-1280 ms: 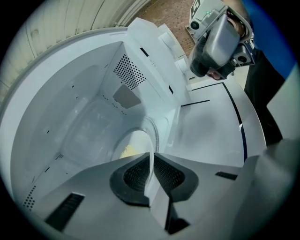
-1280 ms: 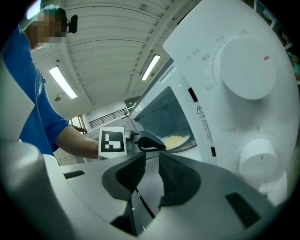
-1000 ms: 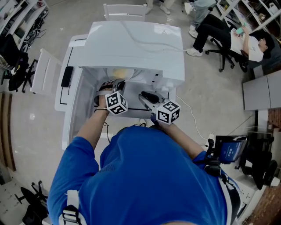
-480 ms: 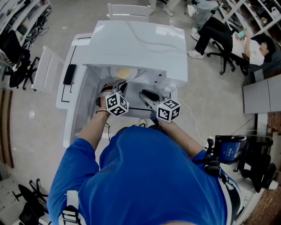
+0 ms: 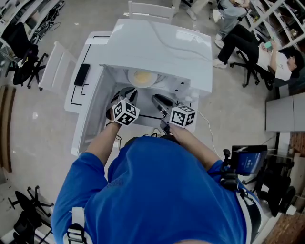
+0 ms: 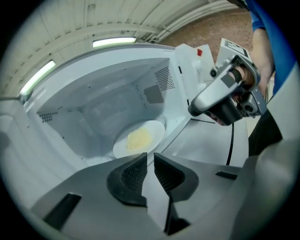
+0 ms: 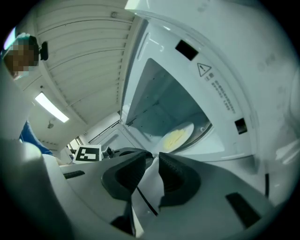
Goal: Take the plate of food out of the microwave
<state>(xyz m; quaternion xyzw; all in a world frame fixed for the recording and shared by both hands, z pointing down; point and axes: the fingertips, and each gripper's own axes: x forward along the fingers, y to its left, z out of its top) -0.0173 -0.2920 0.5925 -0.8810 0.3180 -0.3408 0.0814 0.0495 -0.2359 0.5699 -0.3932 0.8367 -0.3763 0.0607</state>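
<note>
A white plate [image 5: 142, 78] with yellow food sits on the floor of the open white microwave [image 5: 159, 47]. It also shows as the plate [image 6: 139, 139] in the left gripper view and the plate [image 7: 178, 137] in the right gripper view. My left gripper [image 5: 125, 93] hovers just outside the opening, at its left. Its jaws stand a narrow gap apart with nothing between them [image 6: 150, 161]. My right gripper [image 5: 159, 100] is beside it on the right, short of the plate. It too has a narrow gap and holds nothing [image 7: 154, 161].
The microwave door [image 5: 88, 90] hangs open to the left, with a black handle [image 5: 82, 75]. A cable [image 5: 205, 121] runs down at the right of the microwave. A white chair [image 5: 150, 9] stands behind it. A person sits on an office chair [image 5: 248, 45] at the far right.
The head view has shifted, so more of the plate shows inside the microwave. Both grippers stay just in front of the opening, jaws unchanged.
</note>
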